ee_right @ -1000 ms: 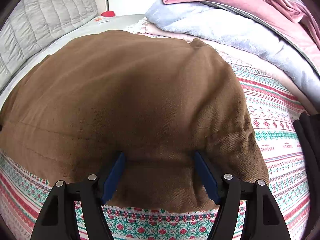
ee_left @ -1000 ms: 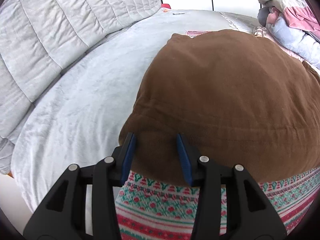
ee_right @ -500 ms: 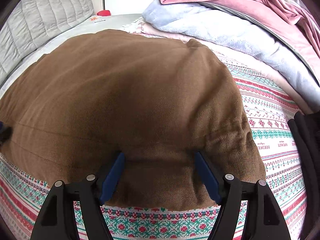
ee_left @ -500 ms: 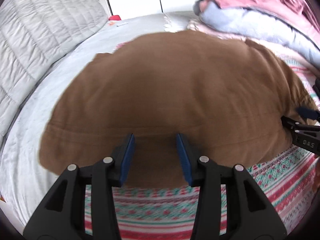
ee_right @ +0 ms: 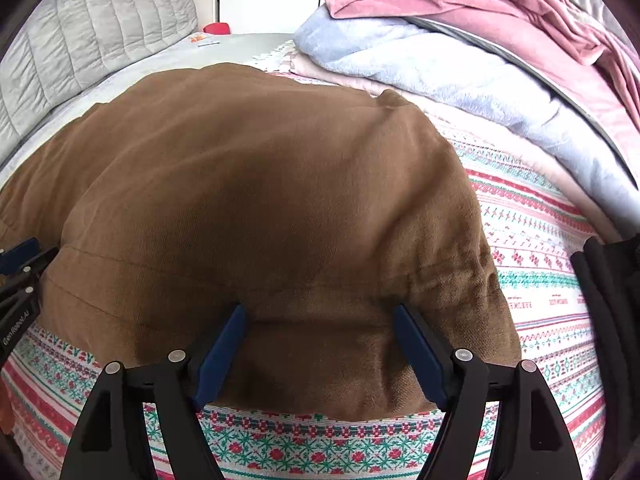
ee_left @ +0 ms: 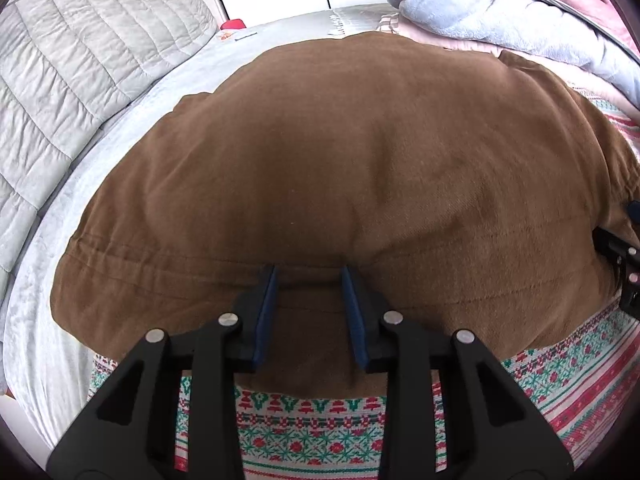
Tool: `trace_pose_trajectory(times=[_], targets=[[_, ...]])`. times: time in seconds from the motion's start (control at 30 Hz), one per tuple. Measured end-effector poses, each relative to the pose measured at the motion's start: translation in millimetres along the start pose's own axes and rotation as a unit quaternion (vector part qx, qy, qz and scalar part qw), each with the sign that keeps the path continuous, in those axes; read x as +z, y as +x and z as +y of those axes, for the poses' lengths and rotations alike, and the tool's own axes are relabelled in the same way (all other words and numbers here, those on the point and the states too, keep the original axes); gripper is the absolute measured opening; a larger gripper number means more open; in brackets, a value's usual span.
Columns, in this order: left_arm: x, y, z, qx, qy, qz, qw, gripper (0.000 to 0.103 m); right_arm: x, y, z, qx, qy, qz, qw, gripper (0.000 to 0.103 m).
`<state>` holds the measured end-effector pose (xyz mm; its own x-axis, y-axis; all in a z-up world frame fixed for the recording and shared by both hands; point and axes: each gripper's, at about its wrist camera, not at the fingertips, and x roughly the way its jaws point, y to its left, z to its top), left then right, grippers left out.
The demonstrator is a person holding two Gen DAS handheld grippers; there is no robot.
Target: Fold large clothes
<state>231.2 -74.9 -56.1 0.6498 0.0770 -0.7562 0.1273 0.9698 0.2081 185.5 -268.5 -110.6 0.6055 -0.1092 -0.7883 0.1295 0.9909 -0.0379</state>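
**Brown garment spread on the bed, both tongs spread apart over its near hem**

So here's what your two wrist cams had. The bed (ee_left: 60, 240) filled everything, covered in a pale grey sheet, with a quilted grey headboard (ee_left: 68, 60) running along the left side. On the near side of the bed lay a knit blanket (ee_right: 540, 240) with red, green and white stripes. Lying on top, partly on the blanket and partly on the grey sheet, was the big brown garment (ee_left: 360, 160), spread fairly flat with a few soft bumps and a stitched hem line running along the edge closest to you.

Past the garment's far right corner sat a heap of bedding (ee_right: 460, 40): a pink layer on top, a light blue fluffy one under it.

Your left tongs (ee_left: 308, 280) were partly spread, blue pads a moderate gap apart, tips right at the hem seam with brown fabric showing between them. I couldn't tell if the pads actually touched the cloth. Your right tongs (ee_right: 320, 312) were spread noticeably wider, tips over the hem near the garment's right corner, also clamped on nothing.

Each cam caught the other tool at the edge of its view. Something black (ee_right: 608, 300) sat on the blanket at far right; couldn't make out what. Way back by the headboard there was a small red thing (ee_left: 233, 24).
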Motion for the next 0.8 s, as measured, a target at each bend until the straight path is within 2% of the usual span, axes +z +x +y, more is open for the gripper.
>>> trace_pose_trajectory(times=[0.07,0.2,0.3,0.37,0.47,0.6,0.67,0.73,0.8], targets=[[4,-6,3,-0.004,-0.011,0.002,0.9999,0.034,0,-6,-1,-0.002,0.001,-0.002,1.0,0.08],[10,-20,2,-0.027,-0.015,-0.022,0.9993,0.036,0,-24,-21,0.01,0.044,-0.005,0.999,0.081],[8,-8,-6,-0.017,-0.005,-0.008,0.9998,0.036,-3,-15,-36,0.003,0.061,0.013,0.998,0.082],[7,-2,-7,-0.016,-0.012,-0.004,0.9998,0.036,-6,-7,-36,0.01,0.051,0.016,0.999,0.083],[8,-1,-7,-0.014,-0.012,-0.001,0.9998,0.036,-8,-4,-25,-0.013,0.018,0.007,1.0,0.085],[8,-3,-9,-0.013,-0.003,-0.005,0.9999,0.036,-4,-5,-25,-0.012,0.027,0.014,0.999,0.085],[10,-6,-9,-0.009,0.007,-0.007,0.9999,0.036,-4,-13,-21,-0.024,0.02,0.011,0.999,0.085],[17,-12,-5,-0.02,0.001,-0.005,0.9998,0.036,-4,-27,-20,-0.04,0.012,0.001,0.999,0.085],[27,-16,0,-0.041,-0.006,-0.012,0.999,0.036,-6,-46,-24,-0.027,0.025,-0.013,0.999,0.085]])
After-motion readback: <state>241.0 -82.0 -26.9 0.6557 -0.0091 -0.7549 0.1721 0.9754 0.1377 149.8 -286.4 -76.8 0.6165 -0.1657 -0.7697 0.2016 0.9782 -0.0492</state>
